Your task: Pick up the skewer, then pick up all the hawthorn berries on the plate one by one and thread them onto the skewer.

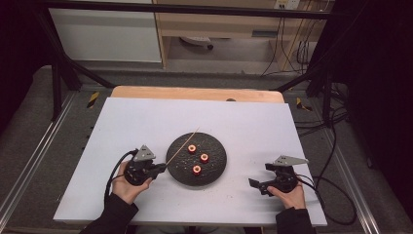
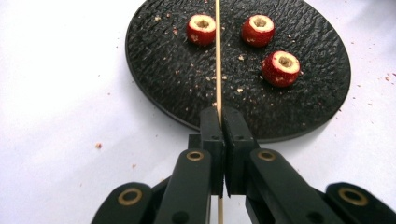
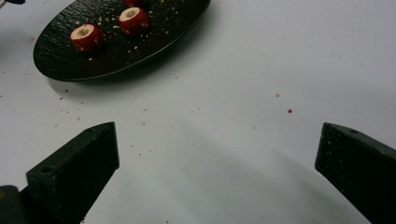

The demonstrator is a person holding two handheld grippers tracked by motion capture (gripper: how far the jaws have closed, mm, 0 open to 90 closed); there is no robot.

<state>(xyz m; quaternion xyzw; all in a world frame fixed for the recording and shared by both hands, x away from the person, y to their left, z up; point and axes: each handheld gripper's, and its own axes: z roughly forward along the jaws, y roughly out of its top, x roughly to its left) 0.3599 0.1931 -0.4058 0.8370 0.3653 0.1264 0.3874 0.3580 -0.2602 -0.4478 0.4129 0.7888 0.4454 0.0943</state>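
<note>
While the left hand-held gripper point(image 2: 223, 116) sits just off the near-left rim of the round black textured plate point(image 2: 154, 84), its two black jaws are pressed together on a thin wooden skewer point(image 2: 217, 56). In the left gripper view the skewer runs straight out from between the jaws, across the plate, passing just beside the right edge of the left-most of three hollowed red fruit pieces point(image 2: 201, 29). Its back end pokes out below the jaws. In the high view the skewer point(image 1: 182, 145) slants from the left hand-held gripper point(image 1: 160, 168) up and to the right over the left part of the plate point(image 1: 216, 168), its far tip reaching past the plate's far rim above the white worktop point(image 1: 146, 122).

Three red fruit pieces point(image 1: 197, 169) stand apart from one another near the middle of the plate, each with a pale cored hole facing up. Crumbs are scattered over the plate and on the worktop around it.

On the near right, well apart from the plate, the right hand-held gripper point(image 1: 258, 185) points left toward it. Its jaws stand wide apart with only bare worktop point(image 3: 261, 70) between them.
</note>
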